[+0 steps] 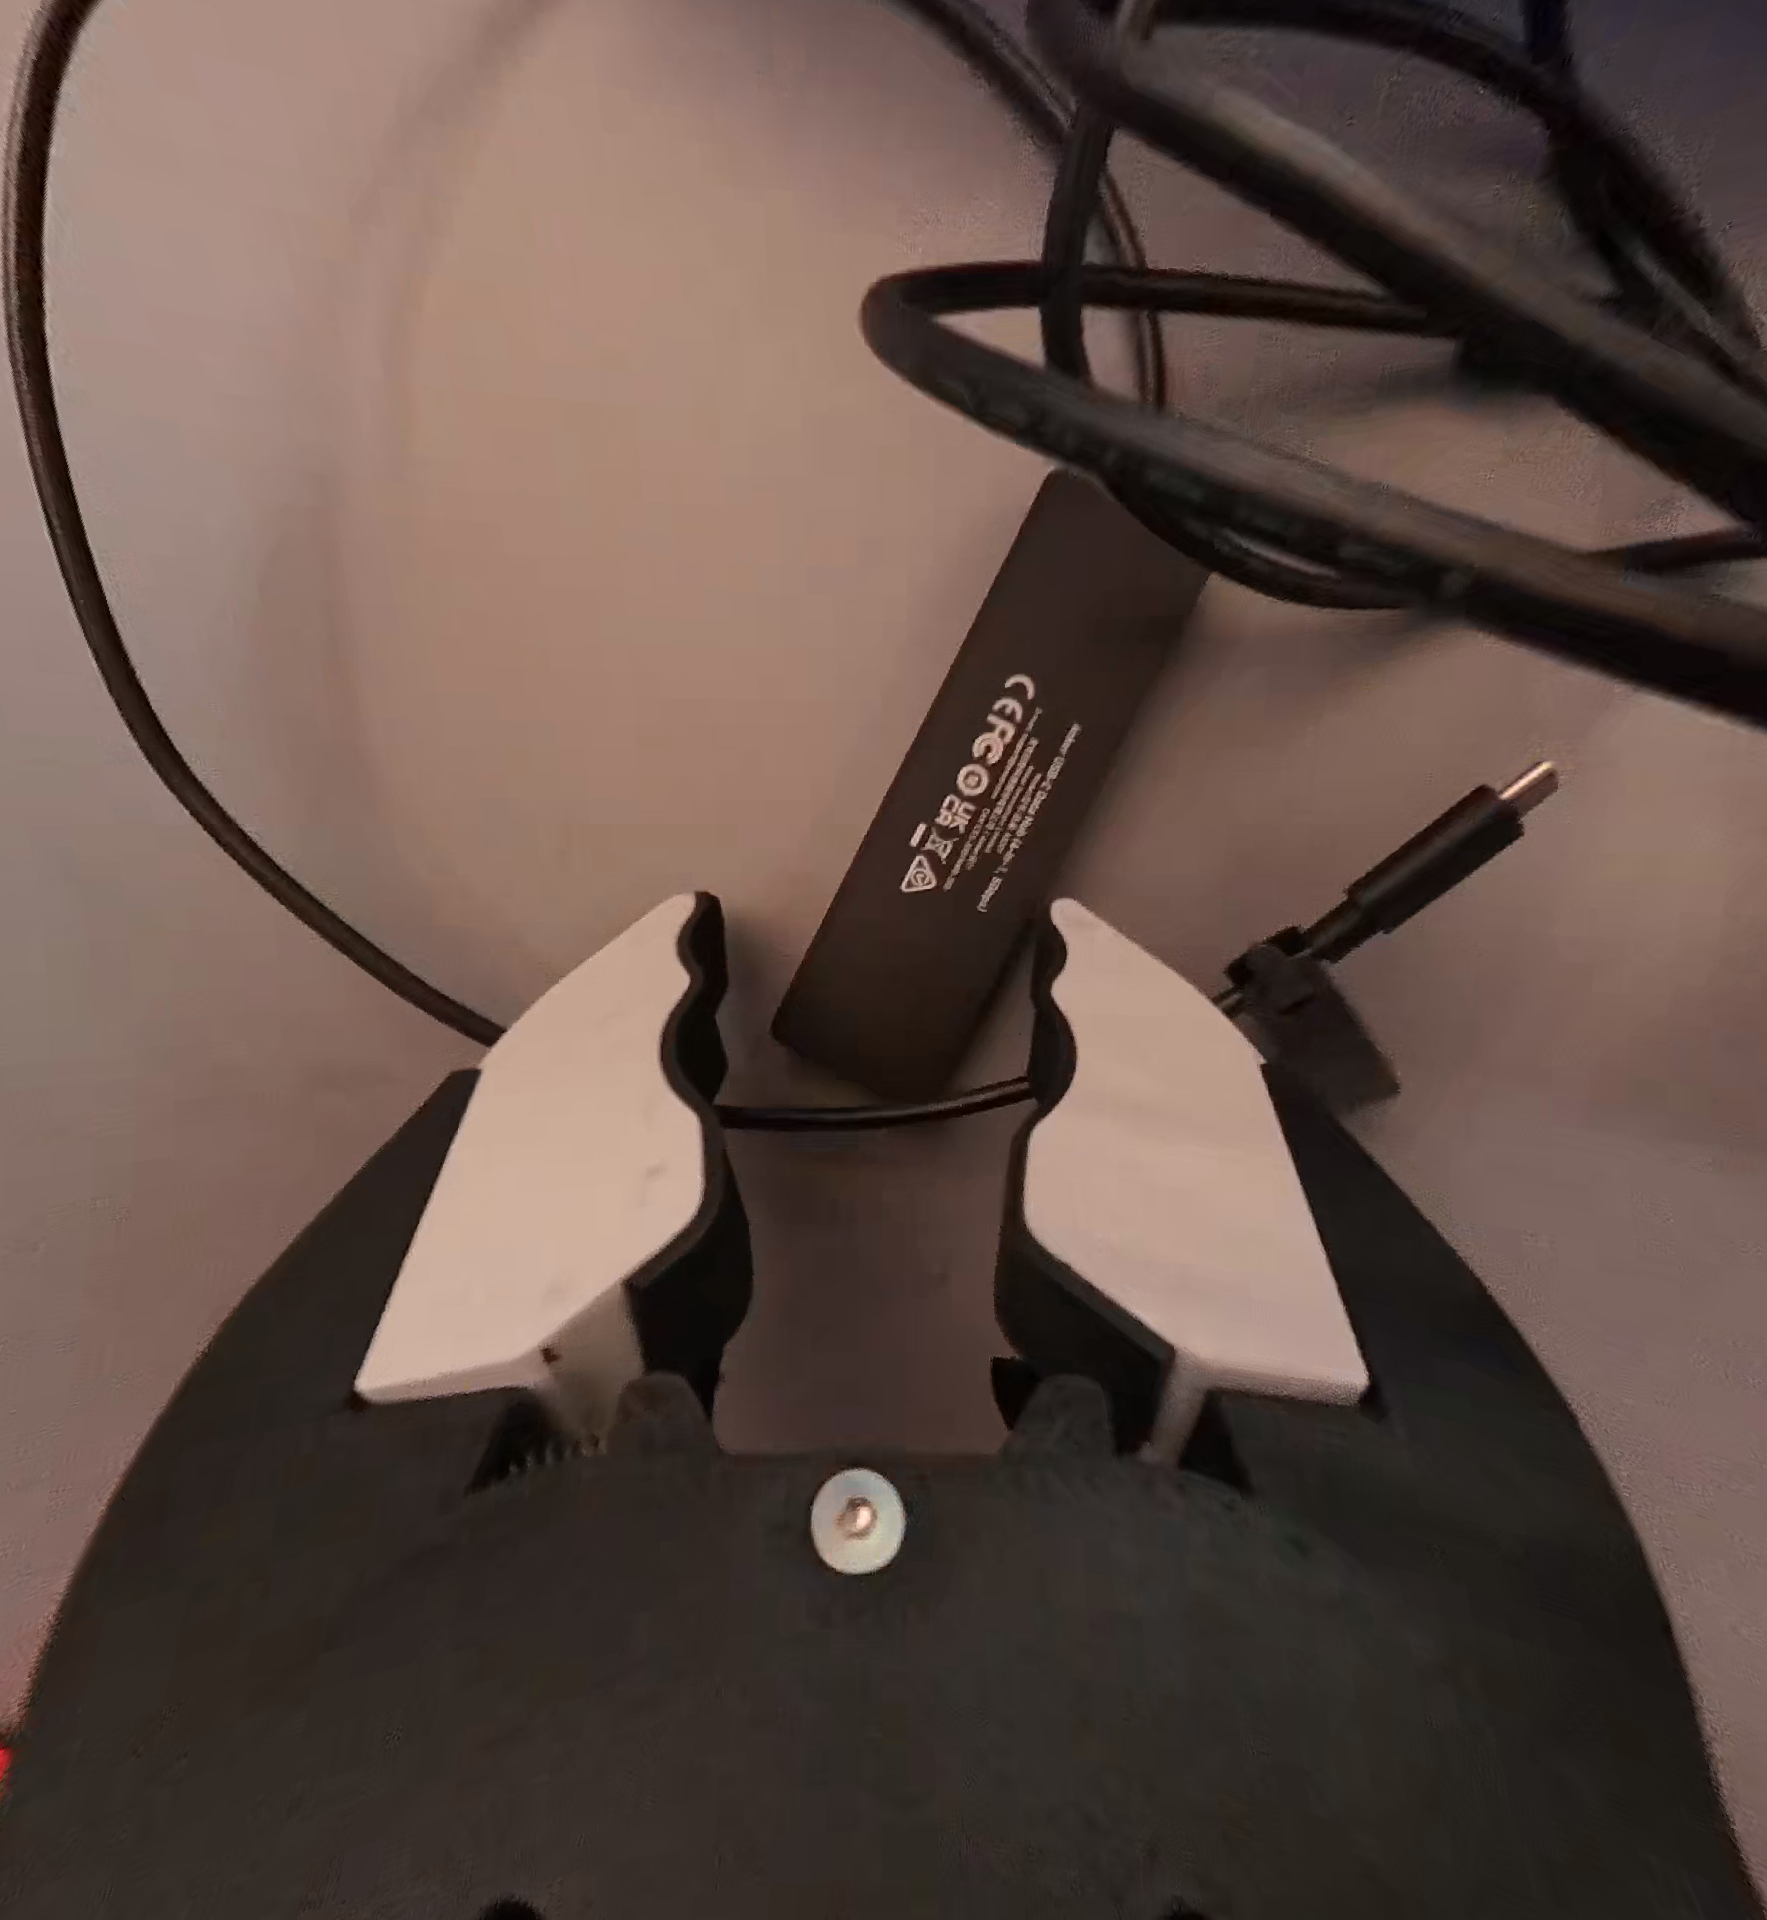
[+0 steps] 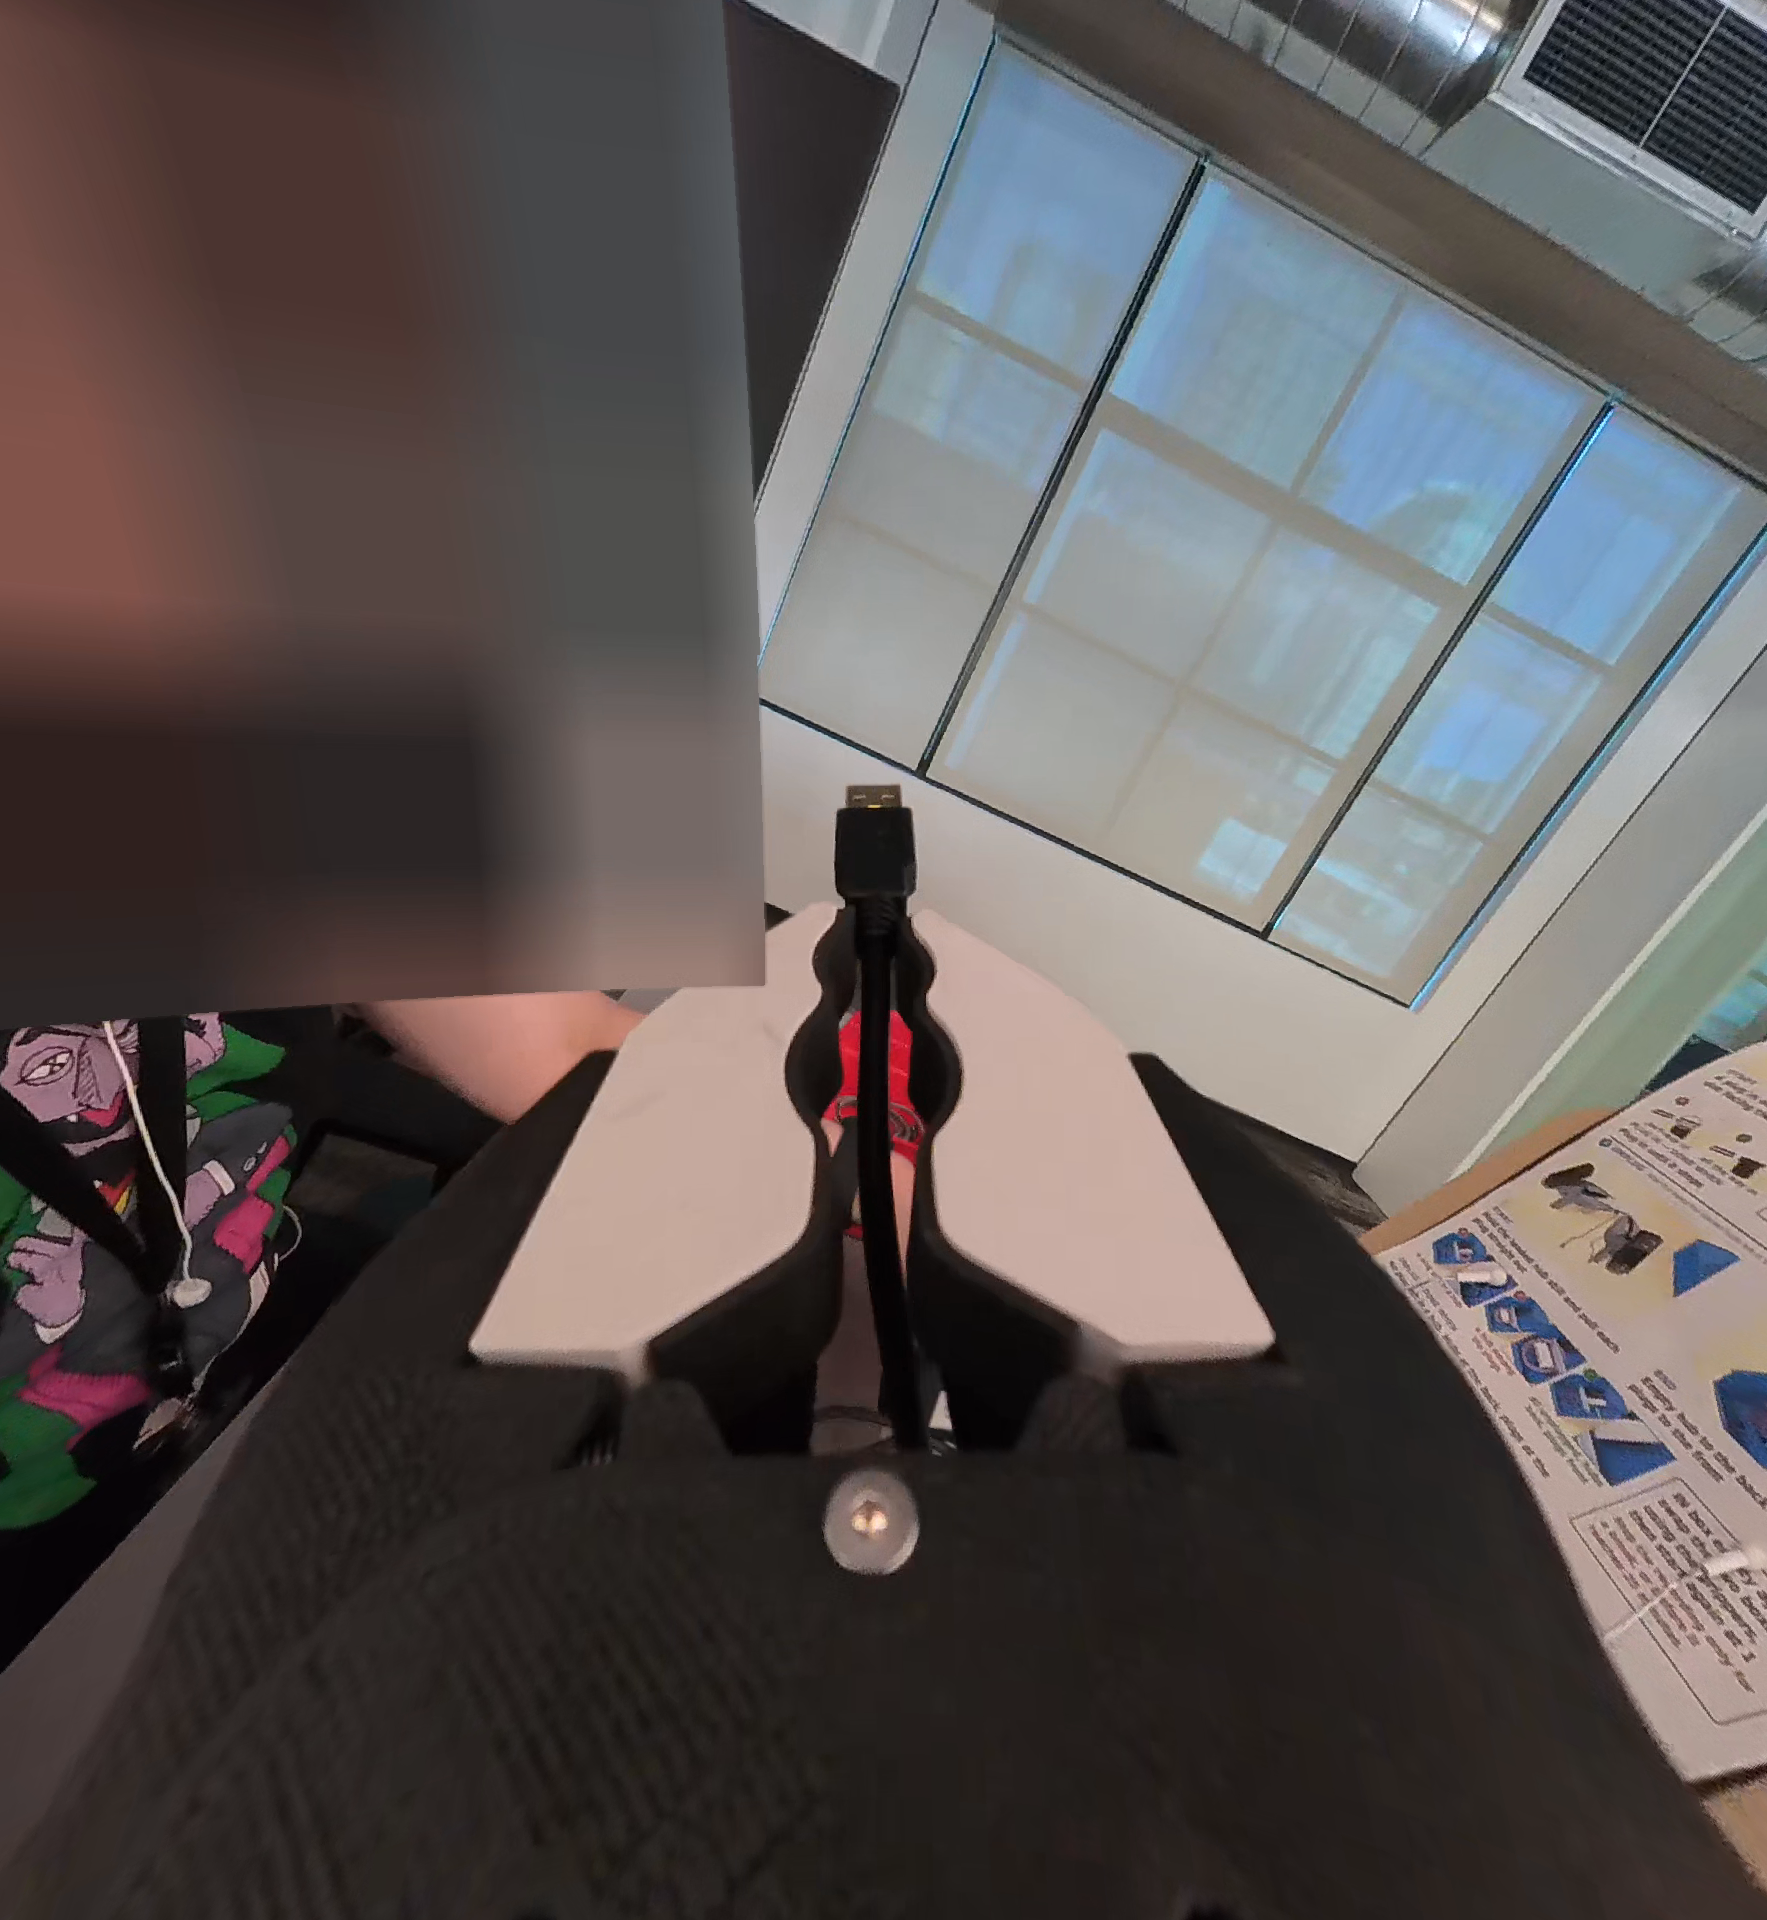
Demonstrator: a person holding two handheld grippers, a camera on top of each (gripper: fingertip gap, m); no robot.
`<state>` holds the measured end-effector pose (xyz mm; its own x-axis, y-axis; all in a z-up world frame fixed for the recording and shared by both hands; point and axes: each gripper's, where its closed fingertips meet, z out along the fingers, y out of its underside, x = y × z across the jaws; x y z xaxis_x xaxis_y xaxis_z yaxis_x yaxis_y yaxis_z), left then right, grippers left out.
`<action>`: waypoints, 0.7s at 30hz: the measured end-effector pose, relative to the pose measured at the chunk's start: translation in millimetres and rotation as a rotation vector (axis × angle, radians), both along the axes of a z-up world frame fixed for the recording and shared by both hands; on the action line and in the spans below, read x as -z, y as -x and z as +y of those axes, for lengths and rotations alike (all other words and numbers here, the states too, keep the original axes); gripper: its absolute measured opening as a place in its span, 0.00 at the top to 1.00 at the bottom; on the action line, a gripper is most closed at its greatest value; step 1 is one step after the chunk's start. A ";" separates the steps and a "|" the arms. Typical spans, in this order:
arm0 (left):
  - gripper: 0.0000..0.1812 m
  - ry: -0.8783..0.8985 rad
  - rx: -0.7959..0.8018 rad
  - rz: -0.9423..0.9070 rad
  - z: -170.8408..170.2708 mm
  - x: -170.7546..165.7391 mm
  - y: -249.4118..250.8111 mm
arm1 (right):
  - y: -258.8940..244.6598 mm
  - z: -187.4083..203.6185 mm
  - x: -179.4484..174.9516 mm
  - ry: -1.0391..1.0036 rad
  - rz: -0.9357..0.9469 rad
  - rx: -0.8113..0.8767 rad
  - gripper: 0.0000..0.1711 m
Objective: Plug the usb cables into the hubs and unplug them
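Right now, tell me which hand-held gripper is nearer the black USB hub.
Left. The left hand-held gripper is open, straddling the black USB hub's near end on the table. The right hand-held gripper, shut on a USB cable, points up toward the window, away from it.

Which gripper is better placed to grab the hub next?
Left. The left gripper has open jaws straddling the flat black rectangular hub; the right gripper already clamps a black USB cable.

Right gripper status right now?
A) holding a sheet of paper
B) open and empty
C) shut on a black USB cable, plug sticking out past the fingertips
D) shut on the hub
C: the right gripper is closed on the black USB cable, whose plug juts out beyond the fingertips, pointing up toward the window.
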<state>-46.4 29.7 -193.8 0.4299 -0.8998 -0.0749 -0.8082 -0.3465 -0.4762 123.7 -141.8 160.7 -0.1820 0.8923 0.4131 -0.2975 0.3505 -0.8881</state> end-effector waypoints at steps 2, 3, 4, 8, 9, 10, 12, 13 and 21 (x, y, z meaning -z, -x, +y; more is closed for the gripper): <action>0.76 0.040 0.015 0.011 -4.2 2.6 0.8 | 0.8 2.9 1.6 -0.004 -0.008 0.018 0.96; 0.78 0.066 0.016 -0.011 -6.9 3.1 -1.5 | 1.0 3.2 2.0 -0.002 -0.009 0.017 0.96; 0.78 0.070 0.005 -0.021 -6.1 3.2 -2.4 | 1.1 2.6 2.1 -0.002 -0.009 0.009 0.96; 0.79 0.181 -0.138 -0.078 -4.0 0.5 -4.8 | 3.1 6.1 5.1 0.004 -0.023 0.015 0.96; 0.80 0.223 -0.175 -0.119 -5.2 -1.2 -6.7 | 3.7 9.0 6.1 0.009 -0.029 0.028 0.96; 0.80 0.261 -0.200 -0.170 -6.8 -4.1 -9.6 | 4.1 11.2 7.4 0.015 -0.035 0.033 0.96; 0.80 0.309 -0.258 -0.276 -6.0 -12.4 -11.5 | 4.5 16.8 9.0 0.032 -0.043 0.048 0.96; 0.80 0.327 -0.298 -0.333 -3.7 -18.1 -10.9 | 4.8 19.8 10.4 0.042 -0.050 0.056 0.96; 0.81 0.488 -0.525 -0.890 12.8 -95.3 12.7 | 7.7 47.5 26.7 0.117 -0.138 0.151 0.96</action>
